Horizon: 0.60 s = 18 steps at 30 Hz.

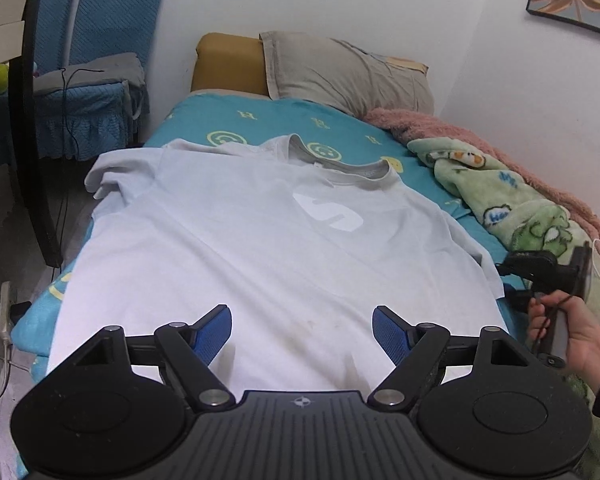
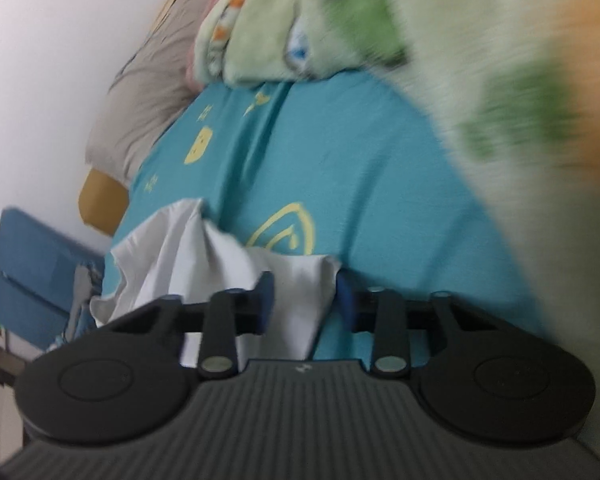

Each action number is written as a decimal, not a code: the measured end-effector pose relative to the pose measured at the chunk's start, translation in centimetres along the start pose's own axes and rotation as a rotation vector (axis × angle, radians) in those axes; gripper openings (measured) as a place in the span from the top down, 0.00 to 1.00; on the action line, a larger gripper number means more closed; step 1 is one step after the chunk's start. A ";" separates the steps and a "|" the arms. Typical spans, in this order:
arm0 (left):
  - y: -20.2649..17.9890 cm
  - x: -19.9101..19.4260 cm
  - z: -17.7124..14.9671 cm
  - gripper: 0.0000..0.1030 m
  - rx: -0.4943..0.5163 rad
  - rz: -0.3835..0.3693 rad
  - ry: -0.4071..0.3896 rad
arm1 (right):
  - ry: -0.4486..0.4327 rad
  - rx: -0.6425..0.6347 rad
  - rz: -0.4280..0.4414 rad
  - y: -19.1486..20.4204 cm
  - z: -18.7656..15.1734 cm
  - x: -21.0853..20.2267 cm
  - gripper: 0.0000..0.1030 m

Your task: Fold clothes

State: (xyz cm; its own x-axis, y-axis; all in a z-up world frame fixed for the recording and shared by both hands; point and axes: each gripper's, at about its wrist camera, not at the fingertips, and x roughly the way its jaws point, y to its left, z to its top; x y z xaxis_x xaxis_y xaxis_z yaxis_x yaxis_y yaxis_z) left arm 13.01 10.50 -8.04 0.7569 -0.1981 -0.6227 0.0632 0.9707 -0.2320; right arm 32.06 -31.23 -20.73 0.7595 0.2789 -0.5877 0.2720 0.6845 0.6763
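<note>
Spreading across bed: the bed (image 1: pixel 188 114), in a teal sheet, carries a pale T-shirt (image 1: pixel 260 248) laid flat and face up, collar toward the pillow (image 1: pixel 348 76), hem toward the near edge.
T-shirt long axis: it runs from the near hem away to the collar, roughly straight ahead of the left gripper (image 1: pixel 302 326); one sleeve spills over the bed's left edge, the other reaches toward the blanket (image 1: pixel 512 208) on the right.
Left gripper: it hovers over the hem end of the shirt, jaws standing wide apart with nothing between them; whether the pads touch the cloth I cannot tell.
Right gripper: the right gripper (image 2: pixel 306 300) is at the shirt's right edge, rolled sideways, jaws drawn in close with a fold of the white cloth between them. The blurred view does not show for certain that the pads press on it, but I judge it pinched.
Right hand: the hand (image 1: pixel 568 336) holding that tool shows at the right edge of the left view, beside the sleeve.
Nearer tool: the right one is already on the sleeve side; the left is nearer the hem, so I judge a fold of the right side across the body is the step in hand.
Writing: the chest of the shirt bears a white mark (image 1: pixel 328 210) shaped like an "S"; the sheet shows yellow smiley faces and scattered letters that look like "H". No brand can be read.
</note>
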 end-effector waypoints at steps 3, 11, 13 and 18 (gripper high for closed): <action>-0.3 0.3 0.0 0.26 0.009 -0.003 0.004 | -0.021 -0.102 -0.031 2.0 0.1 0.3 0.94; 0.6 0.2 -0.1 0.26 -0.026 -0.027 -0.001 | -0.295 -0.325 -0.143 6.9 7.6 -2.3 0.95; 0.9 0.7 0.2 0.27 -0.053 -0.036 0.002 | -0.320 -0.361 -0.194 7.5 10.1 -1.6 0.95; 1.5 2.1 1.0 0.27 -0.083 -0.051 0.018 | -0.283 -0.503 -0.322 7.9 11.3 3.2 0.95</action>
State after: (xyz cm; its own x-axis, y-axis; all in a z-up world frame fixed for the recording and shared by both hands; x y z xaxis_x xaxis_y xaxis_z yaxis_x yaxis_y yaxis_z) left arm 15.37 11.64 -8.94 0.7421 -0.2501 -0.6218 0.0467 0.9448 -0.3242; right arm 43.30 -32.58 -12.26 0.8307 -0.1331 -0.5406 0.2545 0.9544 0.1562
